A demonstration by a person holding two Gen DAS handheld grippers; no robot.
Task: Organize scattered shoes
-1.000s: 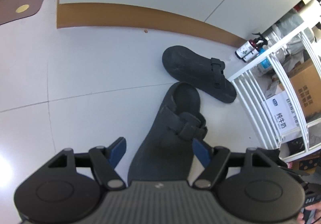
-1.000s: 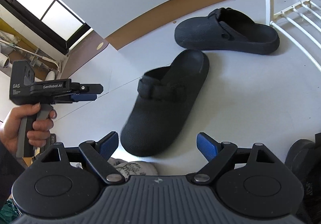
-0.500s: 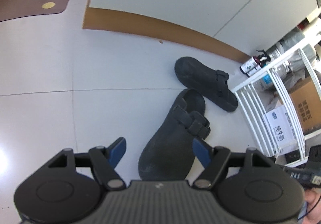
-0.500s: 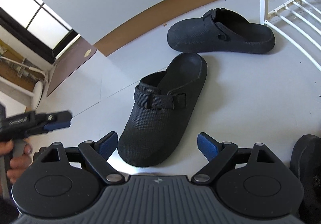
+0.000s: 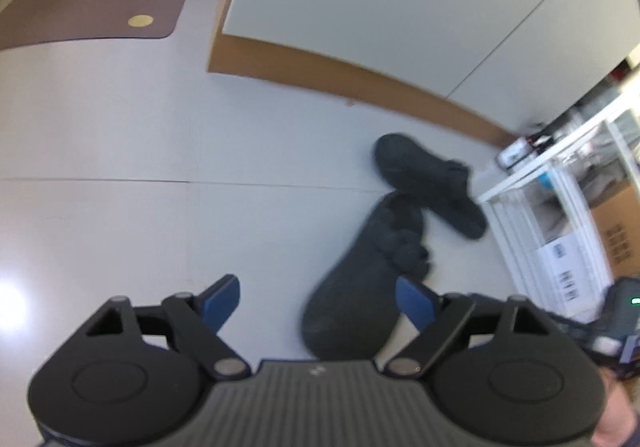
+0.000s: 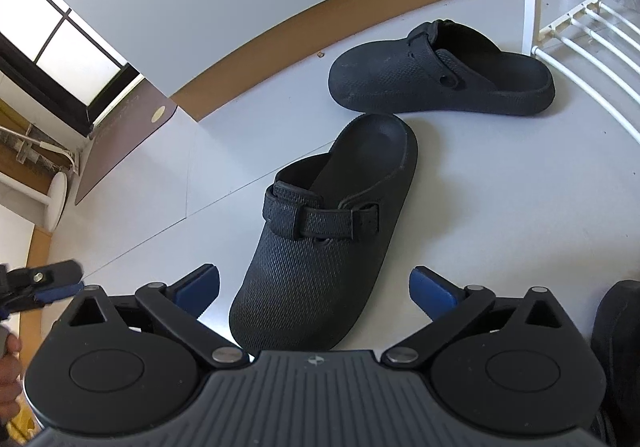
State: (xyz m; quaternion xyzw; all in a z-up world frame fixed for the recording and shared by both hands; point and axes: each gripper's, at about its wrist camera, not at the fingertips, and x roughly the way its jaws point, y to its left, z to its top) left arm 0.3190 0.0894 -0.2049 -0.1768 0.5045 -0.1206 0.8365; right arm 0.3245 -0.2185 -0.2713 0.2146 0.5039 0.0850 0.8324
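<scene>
On the pale tiled floor [image 6: 500,187], beside a white wire rack [image 6: 560,35] whose lowest shelf holds nothing that can be seen from here, two black clogs lie at odds with each other. Judged as progress, little of the tidying looks done: neither clog is on the rack, and the pair is not lined up.

Of the two, the far clog [image 6: 440,75] lies crosswise near the brown skirting board, its heel end just beside the rack's post. The near clog [image 6: 320,247] points its toe toward the camera, and its heel end comes close to, or touches, the far one's side; which, I cannot tell. A third dark shoe [image 6: 620,347] shows only as an edge at the lower right, so at least three shoes are left to sort.

Both tongs are empty. The right gripper [image 6: 314,285] hangs over the near clog's toe, its jaws opening wide with that toe between them, its pads clear of it. The left gripper [image 5: 318,297] is off to one side, jaws also opening, nothing pressed between them; the blurred near clog lies under its right finger [image 5: 414,301]. Probably the right one picks up the near clog next.
</scene>
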